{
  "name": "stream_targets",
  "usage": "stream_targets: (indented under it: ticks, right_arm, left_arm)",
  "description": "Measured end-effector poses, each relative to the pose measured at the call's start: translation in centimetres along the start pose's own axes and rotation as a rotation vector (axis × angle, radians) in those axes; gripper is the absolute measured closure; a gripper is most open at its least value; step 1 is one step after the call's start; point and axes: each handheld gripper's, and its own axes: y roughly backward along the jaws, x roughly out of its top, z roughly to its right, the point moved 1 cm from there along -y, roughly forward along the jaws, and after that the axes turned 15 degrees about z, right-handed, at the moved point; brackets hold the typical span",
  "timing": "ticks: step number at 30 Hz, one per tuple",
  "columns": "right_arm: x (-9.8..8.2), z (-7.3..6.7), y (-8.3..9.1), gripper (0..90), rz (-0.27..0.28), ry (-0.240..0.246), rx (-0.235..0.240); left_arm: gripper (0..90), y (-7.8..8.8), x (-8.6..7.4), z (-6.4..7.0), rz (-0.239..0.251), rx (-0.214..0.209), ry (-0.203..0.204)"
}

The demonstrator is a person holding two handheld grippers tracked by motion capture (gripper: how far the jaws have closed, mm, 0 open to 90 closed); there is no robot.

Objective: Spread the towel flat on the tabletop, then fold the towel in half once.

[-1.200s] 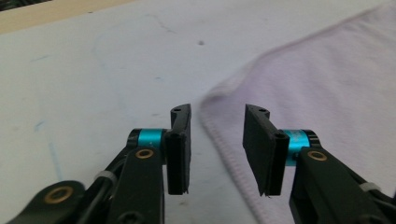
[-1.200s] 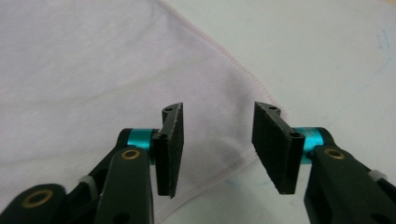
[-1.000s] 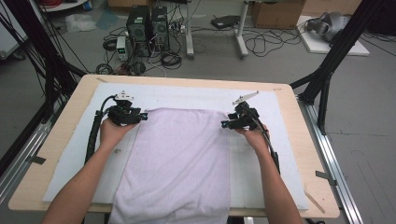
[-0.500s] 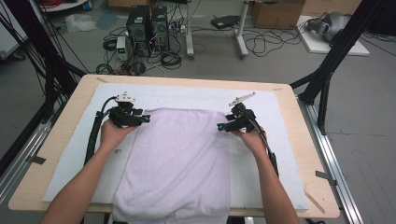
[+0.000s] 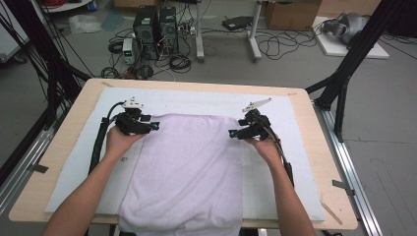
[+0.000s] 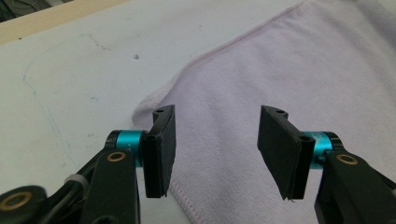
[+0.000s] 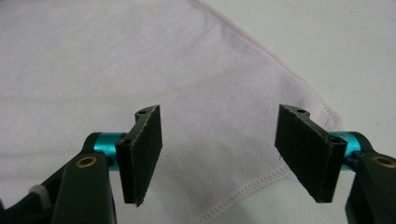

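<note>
Towel [image 5: 187, 167]: one, flat on table [image 5: 314, 123]; grippers: two, left gripper [image 5: 147, 127], right gripper [image 5: 236, 132]; jaws just opening, nothing clamped.

Pale lilac towel [image 5: 189, 172] flat, overhanging near edge.

Matt terry-cloth towel [image 5: 189, 172], pale wooden table [image 5: 78, 105]

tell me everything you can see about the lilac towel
The lilac towel is soft terry-looking cloth with a stitched hem along its edges. It lies spread flat on the white mat, its near end hanging over the table's front edge. Both far corners are rounded and lie flat. The left tongs and right tongs hover open over those corners, jaws just opened, nothing pinched.
</note>
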Motion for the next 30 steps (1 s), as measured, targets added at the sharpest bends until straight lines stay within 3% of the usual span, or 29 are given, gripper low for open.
stream_targets:
  ticks: [5, 11, 13, 15, 17, 21, 24, 26, 27, 30]
  right_arm:
    - [-0.1, 0.3, 0.0, 31.7, -0.003, 0.002, -0.013]
    - [0.6, 1.2, 0.4, 32.8, 0.039, 0.013, -0.048]
    - [0.7, 1.7, 0.6, 36.0, 0.072, 0.024, -0.070]
    - [0.3, 2.3, 0.5, 36.7, 0.059, 0.017, -0.093]
    - [-0.4, 3.1, 0.1, 36.7, 0.038, -0.019, -0.097]
    - [-1.4, 4.0, -0.6, 37.8, -0.012, -0.054, -0.115]
    - [-1.7, 4.2, -1.2, 41.0, -0.032, -0.042, -0.129]
    - [-1.9, 4.1, -1.7, 44.0, -0.038, -0.040, -0.131]
    - [-2.0, 4.2, -2.0, 47.5, -0.046, -0.035, -0.129]
    - [-2.1, 4.3, -2.4, 55.5, -0.041, -0.045, -0.136]
  left_arm:
    - [47.3, -0.4, -0.2, 0.0, 0.000, 0.000, -0.002]
    - [50.9, -1.1, -0.3, -0.4, 0.023, 0.032, -0.003]
    - [50.7, -1.9, -0.2, -1.0, -0.030, 0.034, 0.000]
    - [49.4, -2.5, -0.1, -1.3, -0.059, 0.039, -0.021]
    - [48.2, -3.1, -0.1, -1.5, -0.055, 0.043, -0.020]
    - [44.8, -4.3, -1.1, -1.9, -0.113, 0.076, -0.029]
    - [46.6, -4.7, -1.5, -2.2, -0.113, 0.103, -0.017]
    - [55.9, -4.8, -1.5, -2.5, -0.098, 0.142, -0.009]
    - [66.9, -4.8, -1.5, -2.7, -0.096, 0.164, -0.015]
    - [84.9, -4.7, -1.6, -3.5, -0.084, 0.163, 0.050]
